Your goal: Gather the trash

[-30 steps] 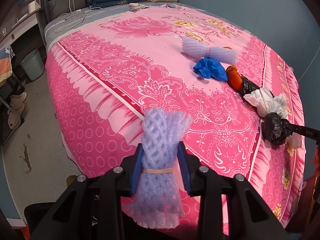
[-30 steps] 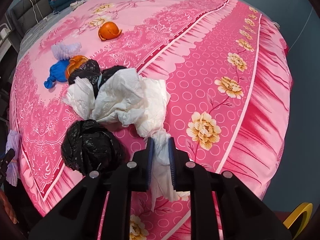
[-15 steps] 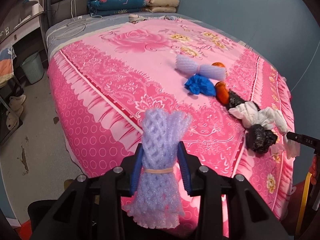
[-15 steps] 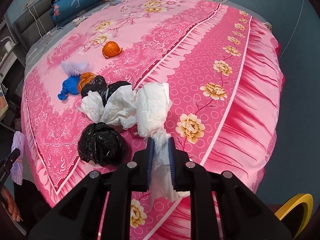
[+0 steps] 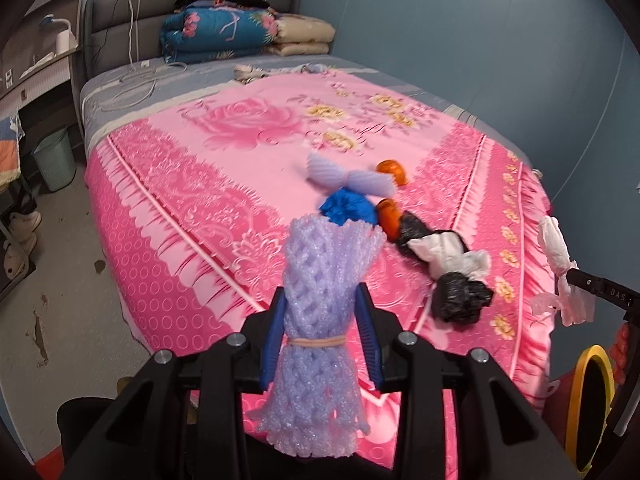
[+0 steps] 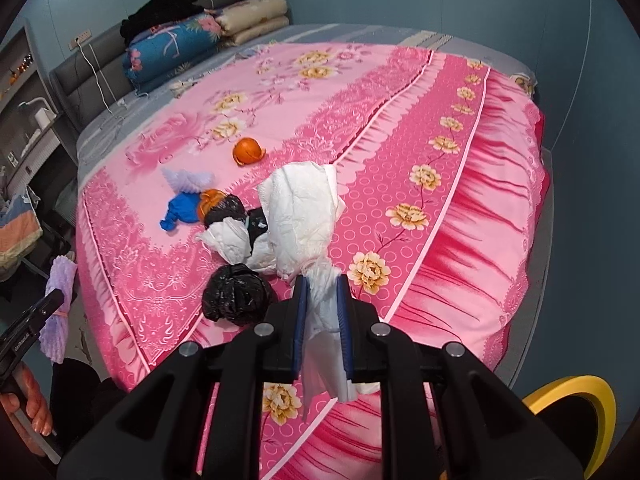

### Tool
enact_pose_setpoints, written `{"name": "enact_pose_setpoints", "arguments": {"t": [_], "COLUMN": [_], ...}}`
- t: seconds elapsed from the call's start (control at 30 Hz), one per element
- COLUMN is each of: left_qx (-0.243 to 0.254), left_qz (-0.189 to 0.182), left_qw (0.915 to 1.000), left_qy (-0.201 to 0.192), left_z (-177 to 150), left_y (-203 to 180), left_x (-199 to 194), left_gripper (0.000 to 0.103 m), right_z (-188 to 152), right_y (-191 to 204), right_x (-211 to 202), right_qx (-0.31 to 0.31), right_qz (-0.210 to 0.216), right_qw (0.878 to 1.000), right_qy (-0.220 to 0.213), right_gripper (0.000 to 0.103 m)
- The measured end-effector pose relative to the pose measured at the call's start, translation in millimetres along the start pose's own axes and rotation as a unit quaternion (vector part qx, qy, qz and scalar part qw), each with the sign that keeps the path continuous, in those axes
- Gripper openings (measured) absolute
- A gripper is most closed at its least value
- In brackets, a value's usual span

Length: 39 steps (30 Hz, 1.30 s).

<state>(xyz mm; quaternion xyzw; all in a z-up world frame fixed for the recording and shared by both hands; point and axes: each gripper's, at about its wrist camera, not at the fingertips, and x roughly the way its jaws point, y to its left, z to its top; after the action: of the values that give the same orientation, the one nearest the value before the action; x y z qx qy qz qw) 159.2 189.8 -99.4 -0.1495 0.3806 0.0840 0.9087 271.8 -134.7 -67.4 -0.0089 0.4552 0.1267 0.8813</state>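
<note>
A blue-walled bedroom holds a wide bed (image 5: 168, 240) under a pink flowered bedspread (image 6: 400, 128), with folded quilts (image 5: 224, 36) stacked against the grey headboard (image 5: 112, 32) and a pale green bin (image 5: 54, 158) on the floor beside it.

On the spread the remaining trash lies in a loose cluster. A knotted black bag (image 5: 460, 300) sits nearest the foot edge, touching a crumpled white bag (image 5: 444, 252) that lies over a second black bag (image 6: 224, 208). Just beyond are a blue crumpled bag (image 5: 348, 208) and a piece of orange peel (image 6: 210, 200), then a lilac foam fruit net (image 5: 348, 174) tied in the middle, and another orange peel (image 6: 248, 151) a little apart, farther up the bed.

My left gripper (image 5: 322, 336) is clamped on a lilac foam net bundle (image 5: 324, 280), its blue pads pressing both sides just above the rubber band (image 5: 316, 342); the bundle hangs off the bed, over its edge.

My right gripper (image 6: 322, 320) is closed tight on the twisted neck of a white plastic bag (image 6: 300, 216), which billows upright in front of the fingers, clear of the spread, above the black bag near the edge.

At the lower right rim a yellow-edged bin (image 6: 568, 400) shows.
</note>
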Motion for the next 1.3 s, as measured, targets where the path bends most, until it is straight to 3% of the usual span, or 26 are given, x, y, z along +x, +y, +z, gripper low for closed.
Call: {"name": "enact_pose_setpoints", "arguments": {"t": [0.63,1.3], "left_qx": [0.07,0.126], "left_qz": [-0.061,-0.131], "left_qw": [0.9923,0.9736], "left_qy": [-0.081,-0.138], "left_z": [7,-3], "left_y": [-82,-152], "left_x": [-84,-155], "left_gripper": [0.033,0.033], "right_z": [-12,-37], "right_y": [-1,-33], "right_x": [-139,-230], "right_qx": [-0.026,-0.005], "right_qz": [0.03,0.027], "right_qw": [0.992,0.98], "right_qy": [-0.118,-0.199], "right_gripper": [0.015,0.015]}}
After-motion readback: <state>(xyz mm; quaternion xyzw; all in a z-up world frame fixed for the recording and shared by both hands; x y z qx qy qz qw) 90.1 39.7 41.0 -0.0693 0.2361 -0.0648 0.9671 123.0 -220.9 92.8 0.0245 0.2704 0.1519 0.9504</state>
